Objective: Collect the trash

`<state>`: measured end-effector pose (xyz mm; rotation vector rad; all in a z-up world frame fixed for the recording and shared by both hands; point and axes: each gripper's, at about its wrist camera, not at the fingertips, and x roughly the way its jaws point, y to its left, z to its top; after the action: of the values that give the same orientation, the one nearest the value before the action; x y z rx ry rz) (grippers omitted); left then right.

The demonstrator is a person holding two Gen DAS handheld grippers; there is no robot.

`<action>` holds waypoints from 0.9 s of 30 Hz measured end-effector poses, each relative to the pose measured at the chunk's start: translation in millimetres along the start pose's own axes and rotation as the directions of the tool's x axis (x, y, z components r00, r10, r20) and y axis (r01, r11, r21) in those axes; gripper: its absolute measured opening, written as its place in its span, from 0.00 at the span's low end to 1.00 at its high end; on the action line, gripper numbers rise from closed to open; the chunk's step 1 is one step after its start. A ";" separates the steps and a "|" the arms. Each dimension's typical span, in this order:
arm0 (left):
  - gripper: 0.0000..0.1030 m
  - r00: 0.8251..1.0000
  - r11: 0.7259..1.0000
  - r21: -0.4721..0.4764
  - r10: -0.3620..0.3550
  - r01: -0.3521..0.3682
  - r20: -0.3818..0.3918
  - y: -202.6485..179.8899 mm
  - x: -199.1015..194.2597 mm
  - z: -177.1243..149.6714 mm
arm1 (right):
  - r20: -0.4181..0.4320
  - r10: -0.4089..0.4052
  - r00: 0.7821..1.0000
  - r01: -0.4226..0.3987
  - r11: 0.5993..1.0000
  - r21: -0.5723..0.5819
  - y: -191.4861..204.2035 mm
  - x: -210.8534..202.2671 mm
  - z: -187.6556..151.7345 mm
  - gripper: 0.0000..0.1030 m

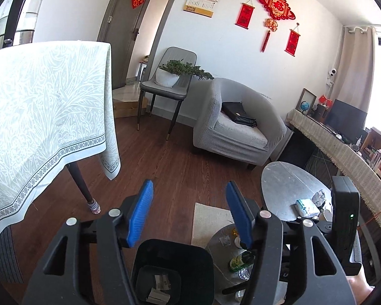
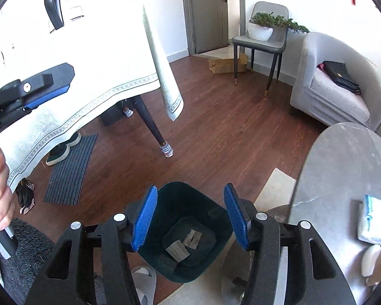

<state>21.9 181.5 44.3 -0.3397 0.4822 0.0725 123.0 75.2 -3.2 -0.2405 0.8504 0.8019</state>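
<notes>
a dark wood-grain floor (image 2: 216, 132) is seen under everything, with a leaf-patterned pale tablecloth (image 1: 43, 106) draped over one tabletop at the left. a round, grey, stone-look tabletop (image 2: 343, 167) is seen at the right, with a soft white-and-blue tissue pack (image 2: 374, 222) lying on it. the dark, squarish trash bin (image 2: 205, 203) is stood on the floor right below both cameras, and flat grey bits of paper trash (image 2: 184, 245) are seen lying at its bottom. the left hand-held gripper (image 1: 190, 213) is held moderately open over the bin, nothing gripped between its ribbed blue pads (image 1: 141, 213). the right hand-held gripper (image 2: 190, 216) is likewise parted and empty, nothing touched.
</notes>
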 end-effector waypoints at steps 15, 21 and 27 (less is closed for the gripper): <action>0.65 0.994 0.993 0.072 -0.087 0.092 -0.070 -80.2 38.2 -13.3 | 0.091 -0.122 0.988 0.113 0.988 0.102 -70.4 -78.0 -29.1 0.52; 0.68 0.984 0.982 0.127 -0.127 0.142 -0.122 -125.2 61.0 -25.3 | 0.111 -0.191 0.975 0.174 0.975 0.141 -102.2 -104.0 -50.8 0.52; 0.71 0.969 0.958 0.195 -0.176 0.209 -0.175 -174.1 80.6 -42.3 | 0.130 -0.271 0.954 0.247 0.953 0.177 -136.7 -128.0 -77.1 0.62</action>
<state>100.2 2.5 24.3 -0.1812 0.6040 -0.1962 125.8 -125.1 26.4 -0.1432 0.7152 0.4961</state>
